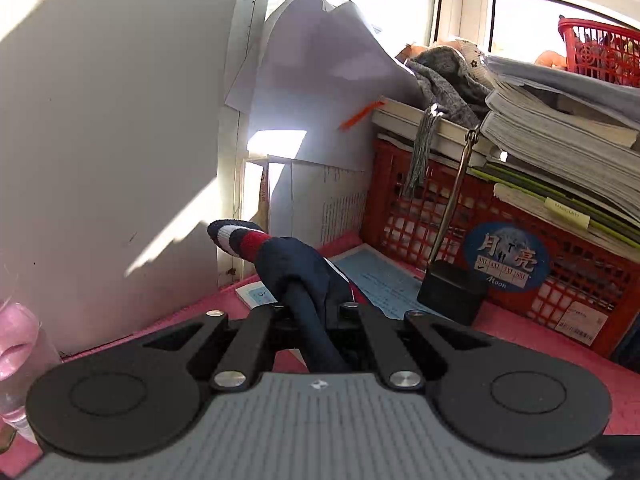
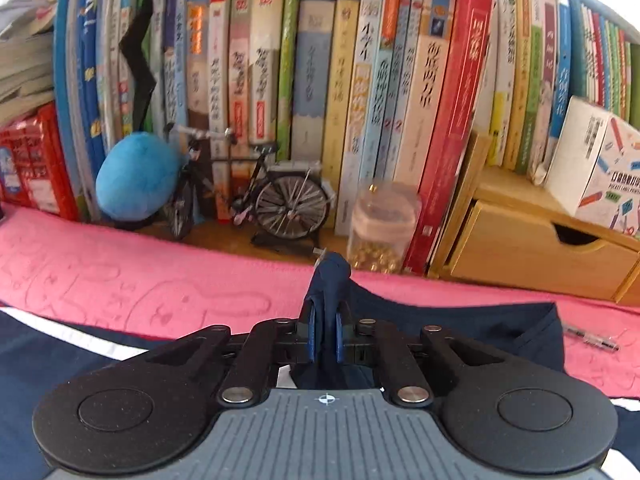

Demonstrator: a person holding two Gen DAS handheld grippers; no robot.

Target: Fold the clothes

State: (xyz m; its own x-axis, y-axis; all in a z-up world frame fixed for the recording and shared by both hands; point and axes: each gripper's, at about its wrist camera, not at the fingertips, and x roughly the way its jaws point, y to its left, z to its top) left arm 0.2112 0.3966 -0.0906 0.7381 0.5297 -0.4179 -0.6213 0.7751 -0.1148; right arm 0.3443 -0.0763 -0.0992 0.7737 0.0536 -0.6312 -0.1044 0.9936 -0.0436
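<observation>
One navy garment point(image 2: 460, 320), two red crates point(image 1: 500, 240), one model bicycle point(image 2: 260, 196), one pen point(image 2: 592, 340).

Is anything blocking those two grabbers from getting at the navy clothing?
Nothing visible. The left gripper is already shut on the navy garment near its striped cuff, and the right gripper is pinching another fold of it.

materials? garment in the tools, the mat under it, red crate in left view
Garment: soft navy knit, likely cotton or a blend; ribbed white-and-red striped cuff, matte, bunches in both tools.
Mat: pink towel-like cloth, embossed bunny outlines, matte.
Crate: rigid red moulded plastic, lattice walls, slight sheen.
</observation>
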